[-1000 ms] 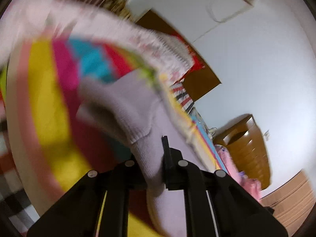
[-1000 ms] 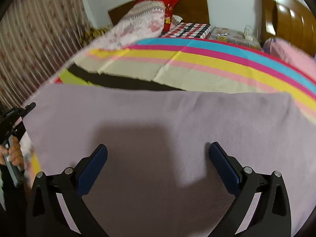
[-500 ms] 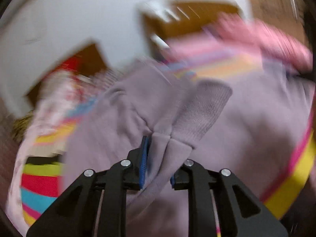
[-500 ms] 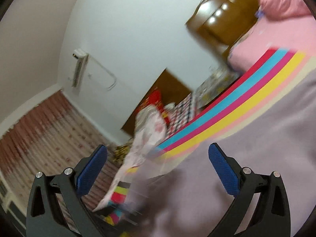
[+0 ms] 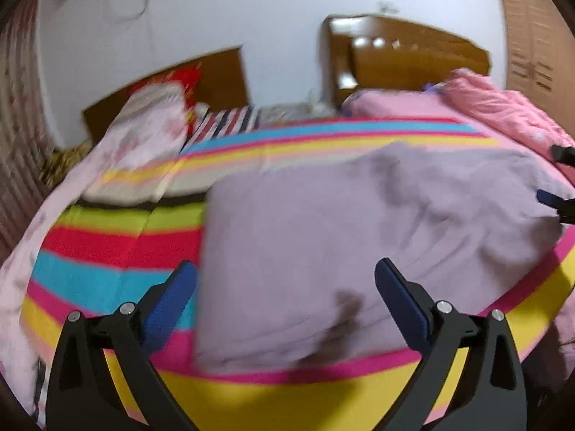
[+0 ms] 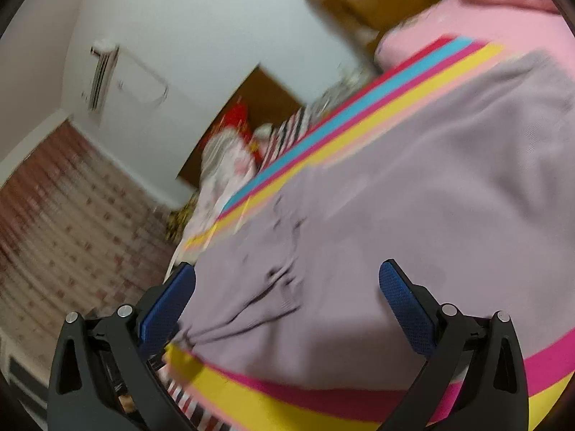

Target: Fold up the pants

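The lilac pants [image 5: 341, 222] lie folded in a broad slab on the striped bedspread [image 5: 115, 244]. My left gripper [image 5: 285, 298] is open and empty, just above the pants' near edge. In the right wrist view the pants [image 6: 413, 215] fill the middle, with wrinkles near their left end. My right gripper [image 6: 287, 301] is open and empty above them. The right gripper's blue fingertips [image 5: 550, 197] show at the right edge of the left wrist view, beside the pants' right end.
A floral quilt [image 5: 143, 133] lies along the bed's left side, near a red pillow [image 5: 179, 75]. A pink duvet [image 5: 503, 107] is piled at the right. Wooden headboards [image 5: 406, 54] stand against the white wall. A curtain [image 6: 64, 215] hangs at the left.
My left gripper has let go of the pants cuff and opened; the pants now lie flat on the bed. My right gripper stayed open and tilted over the pants.
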`<action>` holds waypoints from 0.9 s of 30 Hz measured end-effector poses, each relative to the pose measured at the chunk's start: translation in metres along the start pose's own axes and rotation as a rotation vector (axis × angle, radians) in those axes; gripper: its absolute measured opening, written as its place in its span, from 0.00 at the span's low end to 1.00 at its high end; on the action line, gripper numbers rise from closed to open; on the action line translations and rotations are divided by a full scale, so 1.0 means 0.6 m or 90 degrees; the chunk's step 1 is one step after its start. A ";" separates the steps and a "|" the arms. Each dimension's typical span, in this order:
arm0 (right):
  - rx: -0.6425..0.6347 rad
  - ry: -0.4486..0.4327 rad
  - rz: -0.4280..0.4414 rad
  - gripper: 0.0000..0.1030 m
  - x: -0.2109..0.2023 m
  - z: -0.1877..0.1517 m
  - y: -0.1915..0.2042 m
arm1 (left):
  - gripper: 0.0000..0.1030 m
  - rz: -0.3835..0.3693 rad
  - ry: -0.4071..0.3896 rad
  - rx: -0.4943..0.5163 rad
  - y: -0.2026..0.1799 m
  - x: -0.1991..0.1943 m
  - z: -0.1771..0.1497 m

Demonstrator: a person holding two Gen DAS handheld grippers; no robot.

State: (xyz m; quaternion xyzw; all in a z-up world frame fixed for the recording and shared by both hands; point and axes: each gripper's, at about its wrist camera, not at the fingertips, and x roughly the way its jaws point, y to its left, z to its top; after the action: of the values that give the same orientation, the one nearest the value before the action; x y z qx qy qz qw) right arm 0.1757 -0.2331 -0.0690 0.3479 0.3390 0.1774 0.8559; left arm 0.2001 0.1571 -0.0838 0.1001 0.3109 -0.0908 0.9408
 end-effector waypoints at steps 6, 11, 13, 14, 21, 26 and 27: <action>-0.076 0.159 -0.030 0.79 0.089 -0.048 0.085 | 0.98 -0.046 0.034 -0.058 0.029 0.034 -0.067; -0.096 0.206 -0.095 0.78 0.142 -0.074 0.108 | 0.98 -0.109 0.034 -0.105 0.059 0.034 -0.082; -0.071 0.189 -0.112 0.78 0.165 -0.059 0.109 | 0.98 -0.114 0.028 -0.095 0.057 0.036 -0.086; -0.060 0.179 -0.123 0.78 0.170 -0.049 0.113 | 0.98 -0.114 0.023 -0.089 0.055 0.036 -0.087; -0.033 0.176 -0.162 0.30 0.217 -0.041 0.111 | 0.98 -0.061 -0.014 -0.053 0.042 0.015 -0.096; -0.066 0.124 -0.125 0.15 0.185 -0.040 0.137 | 0.98 -0.050 -0.043 -0.032 0.052 -0.030 -0.110; -0.063 0.115 -0.109 0.15 0.181 -0.030 0.146 | 0.98 -0.051 -0.039 -0.031 0.055 -0.033 -0.110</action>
State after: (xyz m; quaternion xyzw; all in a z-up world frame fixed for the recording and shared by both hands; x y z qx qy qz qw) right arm 0.2338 -0.1051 -0.0655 0.2574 0.4339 0.1510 0.8501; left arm 0.1550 0.2069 -0.1194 0.0616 0.2875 -0.1236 0.9478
